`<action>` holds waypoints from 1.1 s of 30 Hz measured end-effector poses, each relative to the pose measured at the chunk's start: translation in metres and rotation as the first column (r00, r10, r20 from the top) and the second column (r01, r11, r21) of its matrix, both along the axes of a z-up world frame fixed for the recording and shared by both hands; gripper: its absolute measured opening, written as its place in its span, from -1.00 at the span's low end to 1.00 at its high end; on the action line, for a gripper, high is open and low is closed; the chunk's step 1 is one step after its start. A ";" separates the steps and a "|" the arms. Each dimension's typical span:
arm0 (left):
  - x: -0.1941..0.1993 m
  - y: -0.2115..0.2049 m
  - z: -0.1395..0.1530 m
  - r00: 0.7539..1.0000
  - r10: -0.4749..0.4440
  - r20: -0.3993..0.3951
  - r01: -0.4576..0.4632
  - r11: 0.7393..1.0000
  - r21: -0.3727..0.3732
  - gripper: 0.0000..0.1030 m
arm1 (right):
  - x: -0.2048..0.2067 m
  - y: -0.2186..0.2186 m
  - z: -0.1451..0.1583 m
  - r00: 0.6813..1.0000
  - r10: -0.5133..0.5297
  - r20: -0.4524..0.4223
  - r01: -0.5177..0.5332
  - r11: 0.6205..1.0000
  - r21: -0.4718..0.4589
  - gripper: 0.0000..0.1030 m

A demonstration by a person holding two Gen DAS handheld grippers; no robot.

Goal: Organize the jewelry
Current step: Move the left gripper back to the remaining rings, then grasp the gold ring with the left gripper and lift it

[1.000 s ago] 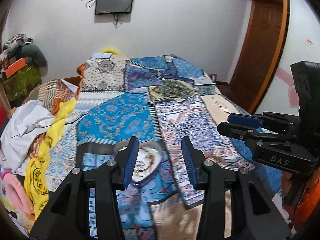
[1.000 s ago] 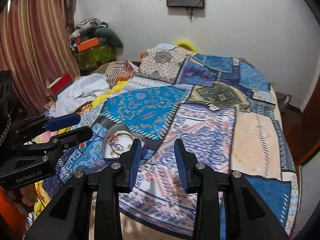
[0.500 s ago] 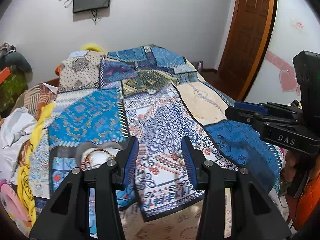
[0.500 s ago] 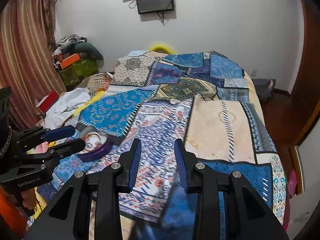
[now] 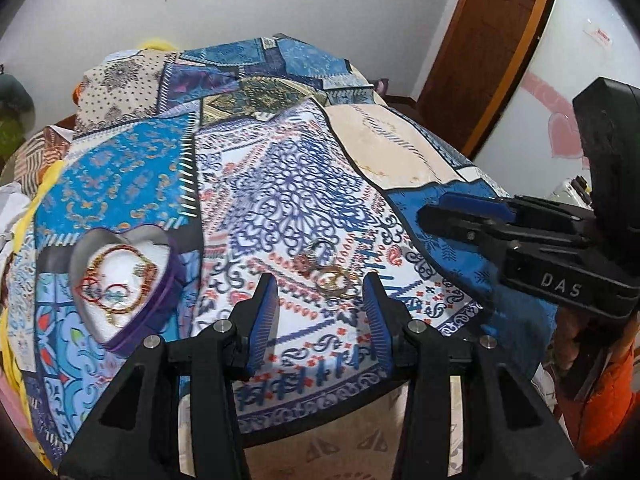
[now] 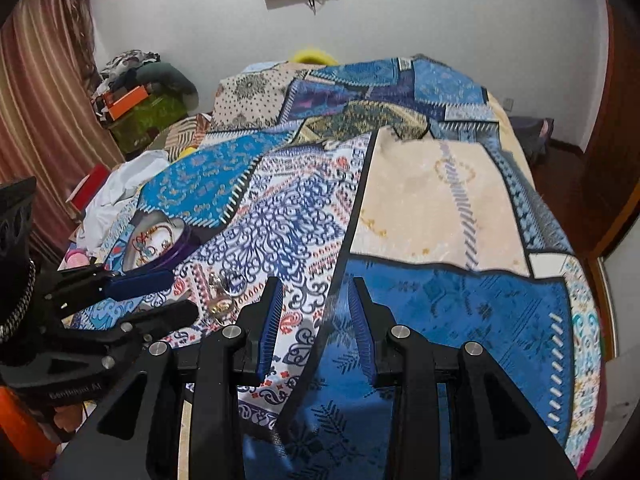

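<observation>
A small heap of loose rings and bangles [image 5: 329, 274] lies on the patterned bedspread, just beyond and between the tips of my left gripper [image 5: 320, 300]. That gripper is open and holds nothing. A purple heart-shaped box [image 5: 120, 280] with several bracelets on its white lining sits to the left of it. My right gripper [image 6: 316, 308] hovers open and empty over the blue patch near the bed's front edge. In the right wrist view the same heap [image 6: 222, 294] and the heart box [image 6: 160, 244] lie to the left, beside the left gripper [image 6: 168, 298].
The patchwork bedspread [image 6: 432, 208] covers the whole bed. Clothes and boxes [image 6: 132, 92] are piled at the far left by a striped curtain. A wooden door [image 5: 492, 40] stands at the right. A person's orange sleeve [image 5: 600, 392] shows under the right gripper [image 5: 436, 210].
Both grippers have sunk toward the bed and tipped downward. The left one swung right off the heart box, and the loose jewelry heap has come into view between its tips.
</observation>
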State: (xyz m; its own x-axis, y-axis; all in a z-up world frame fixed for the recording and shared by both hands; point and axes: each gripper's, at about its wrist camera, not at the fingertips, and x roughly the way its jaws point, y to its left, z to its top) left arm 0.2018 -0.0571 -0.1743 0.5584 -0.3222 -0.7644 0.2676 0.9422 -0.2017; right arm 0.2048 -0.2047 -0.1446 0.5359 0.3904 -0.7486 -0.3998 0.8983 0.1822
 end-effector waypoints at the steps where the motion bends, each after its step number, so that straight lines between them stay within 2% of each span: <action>1: 0.000 -0.002 -0.001 1.000 -0.004 -0.001 0.004 1.000 -0.003 -0.16 | 0.000 0.000 -0.002 1.000 0.000 -0.006 0.000 1.000 0.004 -0.40; 5: 0.005 -0.007 -0.006 1.000 -0.006 -0.016 0.006 1.000 -0.017 -0.17 | -0.004 -0.005 -0.011 0.999 -0.004 -0.038 0.005 1.000 0.011 -0.40; 8: 0.010 -0.008 -0.012 0.999 0.007 -0.037 -0.007 1.000 -0.014 -0.38 | -0.006 -0.007 -0.014 0.999 -0.009 -0.054 0.010 1.000 0.011 -0.40; 12: 0.013 -0.005 -0.015 0.999 0.011 -0.046 -0.013 0.999 -0.034 -0.46 | -0.011 -0.008 -0.015 0.998 -0.002 -0.061 0.003 1.000 0.014 -0.40; 14: 0.014 -0.004 -0.015 0.999 0.005 -0.052 -0.007 0.999 -0.048 -0.61 | -0.012 -0.007 -0.015 0.998 0.003 -0.060 -0.002 1.000 0.011 -0.40; 21: 0.007 -0.001 -0.007 1.000 0.004 -0.019 -0.005 0.998 -0.056 -0.61 | -0.014 0.008 -0.012 0.998 0.033 -0.053 -0.034 0.999 -0.001 -0.40; 29: -0.005 0.032 0.018 0.995 0.080 0.062 -0.077 0.995 -0.058 -0.61 | -0.004 0.032 -0.006 0.996 0.078 -0.032 -0.078 0.997 -0.008 -0.40; 33: -0.008 0.051 0.020 0.990 0.115 0.075 -0.111 0.992 -0.063 -0.61 | 0.000 0.051 -0.006 0.992 0.118 -0.032 -0.119 0.993 -0.009 -0.40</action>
